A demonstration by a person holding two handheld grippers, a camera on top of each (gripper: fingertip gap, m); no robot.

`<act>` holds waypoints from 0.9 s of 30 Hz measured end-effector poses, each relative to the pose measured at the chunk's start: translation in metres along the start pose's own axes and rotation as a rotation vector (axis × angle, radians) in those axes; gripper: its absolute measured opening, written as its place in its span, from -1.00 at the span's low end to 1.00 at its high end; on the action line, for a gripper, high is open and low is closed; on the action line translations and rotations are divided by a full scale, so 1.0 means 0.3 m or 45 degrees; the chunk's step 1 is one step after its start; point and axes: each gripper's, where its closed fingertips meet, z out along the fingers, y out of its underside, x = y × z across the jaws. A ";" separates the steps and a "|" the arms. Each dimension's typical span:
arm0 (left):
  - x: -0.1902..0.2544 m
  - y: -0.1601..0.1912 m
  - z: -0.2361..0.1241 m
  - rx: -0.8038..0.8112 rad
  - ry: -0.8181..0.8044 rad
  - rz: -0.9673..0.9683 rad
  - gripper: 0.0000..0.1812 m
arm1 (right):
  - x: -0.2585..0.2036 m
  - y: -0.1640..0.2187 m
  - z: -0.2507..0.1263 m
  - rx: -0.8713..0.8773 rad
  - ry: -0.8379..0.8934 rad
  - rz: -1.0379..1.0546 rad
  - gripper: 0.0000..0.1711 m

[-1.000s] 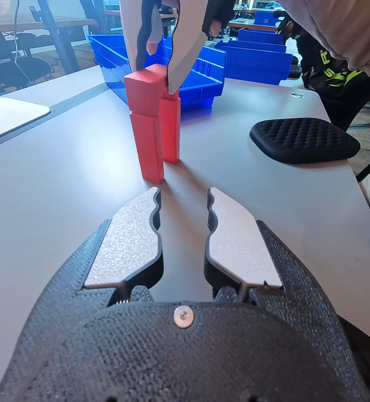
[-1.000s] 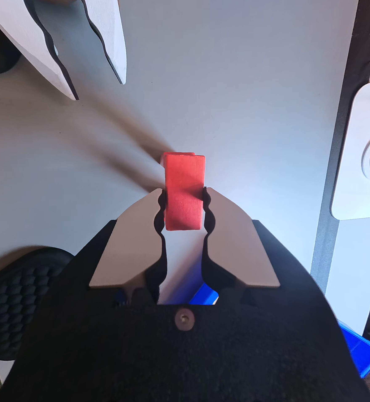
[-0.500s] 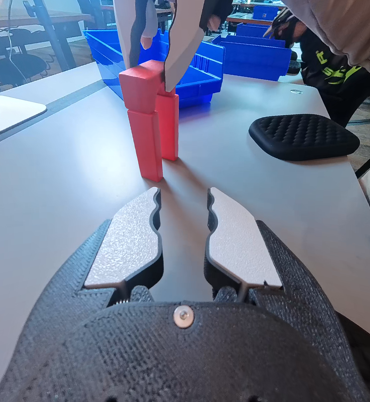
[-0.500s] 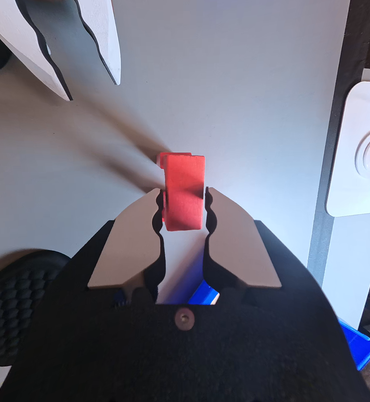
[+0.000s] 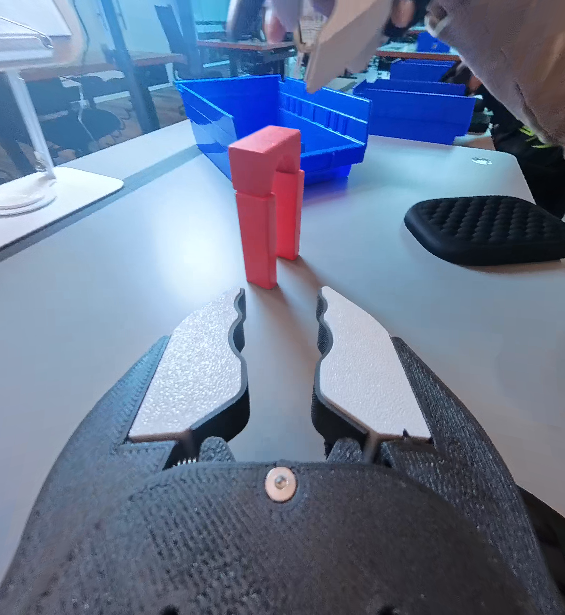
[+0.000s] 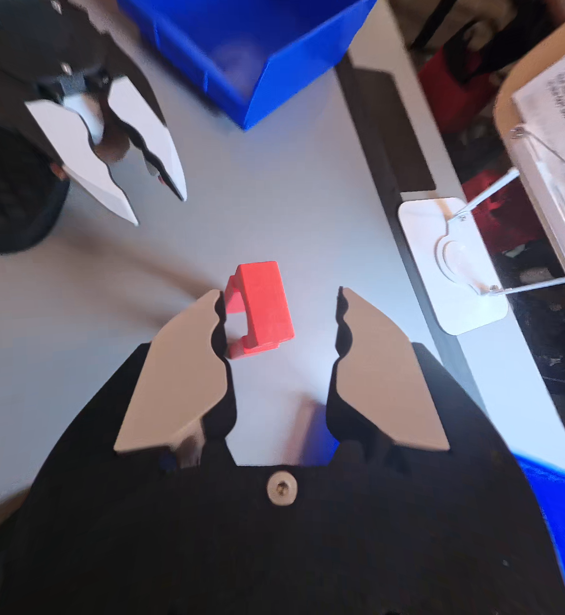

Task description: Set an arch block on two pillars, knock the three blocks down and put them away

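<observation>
The arch block [image 5: 265, 156] is seated on both pillars [image 5: 258, 239]; the left claw [image 5: 281, 299], spread and empty, is placed nearest, just before it; the right claw [image 6: 280, 296] is raised above, spread.

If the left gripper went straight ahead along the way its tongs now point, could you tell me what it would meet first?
Most likely the near pillar of the red stack, which stands just beyond the open left gripper, slightly left of its centre line. It carries the arch block; depth is hard to judge, so the tongs might only graze it.
</observation>
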 end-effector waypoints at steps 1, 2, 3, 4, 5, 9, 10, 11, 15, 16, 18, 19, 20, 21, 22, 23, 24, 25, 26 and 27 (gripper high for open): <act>-0.010 -0.005 -0.005 0.009 -0.014 -0.007 -0.55 | -0.005 0.005 -0.020 0.069 0.032 0.055 -0.19; -0.018 -0.010 -0.009 0.018 -0.023 -0.017 -0.55 | -0.013 0.019 -0.038 0.130 0.062 0.115 -0.14; -0.025 -0.013 -0.013 0.023 -0.033 -0.027 -0.55 | -0.023 0.044 -0.051 0.177 0.091 0.182 -0.12; -0.031 -0.013 -0.015 0.025 -0.043 -0.032 -0.55 | -0.034 0.075 -0.059 0.215 0.127 0.256 -0.08; -0.036 -0.013 -0.017 0.025 -0.050 -0.032 -0.55 | -0.047 0.111 -0.063 0.248 0.166 0.326 -0.06; -0.050 -0.006 -0.018 0.020 -0.076 -0.039 -0.54 | -0.134 0.263 -0.028 0.304 0.271 0.554 0.02; -0.053 -0.003 -0.016 0.018 -0.082 -0.043 -0.53 | -0.157 0.290 -0.012 0.325 0.294 0.594 0.02; -0.055 0.001 -0.015 0.013 -0.087 -0.040 -0.53 | -0.177 0.316 0.007 0.336 0.314 0.624 0.04; -0.063 0.018 -0.014 -0.005 -0.131 -0.005 -0.51 | -0.187 0.336 0.028 0.311 0.354 0.633 0.08; -0.063 0.019 -0.013 -0.009 -0.136 -0.002 -0.49 | -0.178 0.331 0.029 0.316 0.365 0.631 0.08; -0.065 0.013 -0.016 -0.013 -0.155 0.025 -0.48 | -0.172 0.336 0.053 0.285 0.357 0.620 0.09; -0.069 0.009 -0.019 -0.012 -0.170 0.046 -0.48 | -0.174 0.339 0.070 0.259 0.344 0.609 0.10; -0.073 0.008 -0.021 -0.011 -0.182 0.062 -0.48 | -0.175 0.341 0.084 0.240 0.335 0.599 0.10; -0.075 0.009 -0.022 -0.014 -0.187 0.068 -0.48 | -0.173 0.340 0.095 0.230 0.329 0.591 0.10; -0.075 0.012 -0.020 -0.018 -0.183 0.062 -0.48 | -0.171 0.336 0.103 0.225 0.323 0.588 0.10; -0.074 0.015 -0.020 -0.022 -0.178 0.054 -0.48 | -0.169 0.331 0.110 0.223 0.316 0.592 0.10; -0.074 0.018 -0.018 -0.026 -0.175 0.050 -0.48 | -0.168 0.324 0.117 0.226 0.309 0.601 0.11; -0.074 0.019 -0.017 -0.029 -0.175 0.052 -0.48 | -0.167 0.316 0.127 0.232 0.303 0.618 0.11; -0.074 0.021 -0.017 -0.033 -0.176 0.055 -0.48 | -0.167 0.309 0.137 0.237 0.299 0.638 0.11; -0.074 0.023 -0.016 -0.037 -0.178 0.058 -0.48 | -0.166 0.303 0.150 0.236 0.304 0.661 0.12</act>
